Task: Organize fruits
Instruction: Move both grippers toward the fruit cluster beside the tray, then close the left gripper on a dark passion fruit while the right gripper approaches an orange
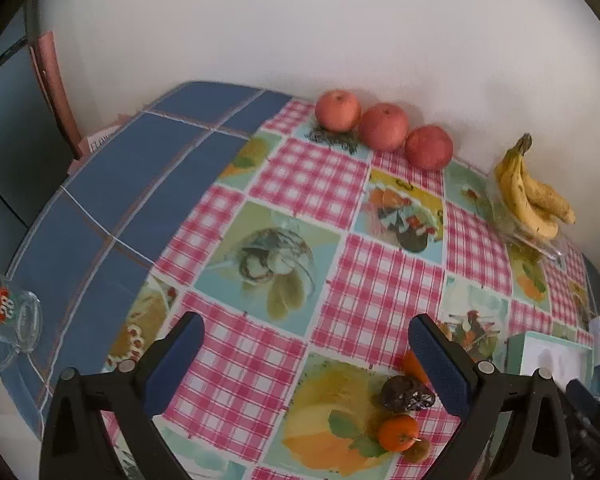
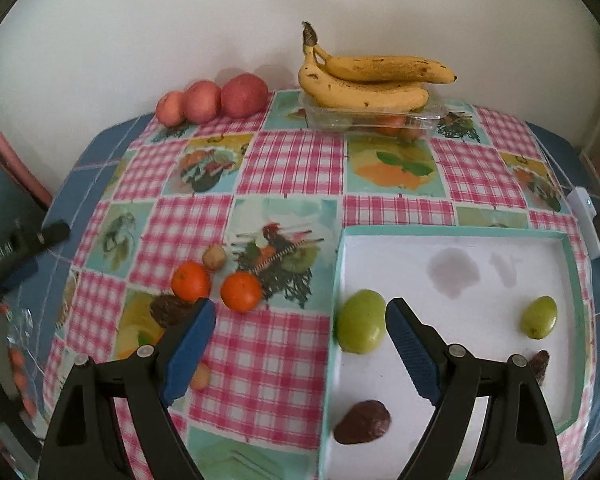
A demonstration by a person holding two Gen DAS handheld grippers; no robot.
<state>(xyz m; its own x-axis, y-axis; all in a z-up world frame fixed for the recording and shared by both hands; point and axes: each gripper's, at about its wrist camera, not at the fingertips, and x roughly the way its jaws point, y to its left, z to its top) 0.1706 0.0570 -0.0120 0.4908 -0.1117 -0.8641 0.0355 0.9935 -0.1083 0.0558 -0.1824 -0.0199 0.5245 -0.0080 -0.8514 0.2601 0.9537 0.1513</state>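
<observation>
Three red apples line the wall. A banana bunch lies on a clear plastic box. Two mandarins, a dark dried fruit and a small brown fruit lie on the checked cloth. One mandarin shows in the left wrist view. A white tray holds two green fruits and a dark fruit. My left gripper is open and empty above the cloth. My right gripper is open, over the tray's left edge.
A glass mug stands on the blue tiled top at the left. A pale small fruit lies under my right gripper's left finger. White and dark objects sit at the table's right edge. The left gripper shows at the left of the right wrist view.
</observation>
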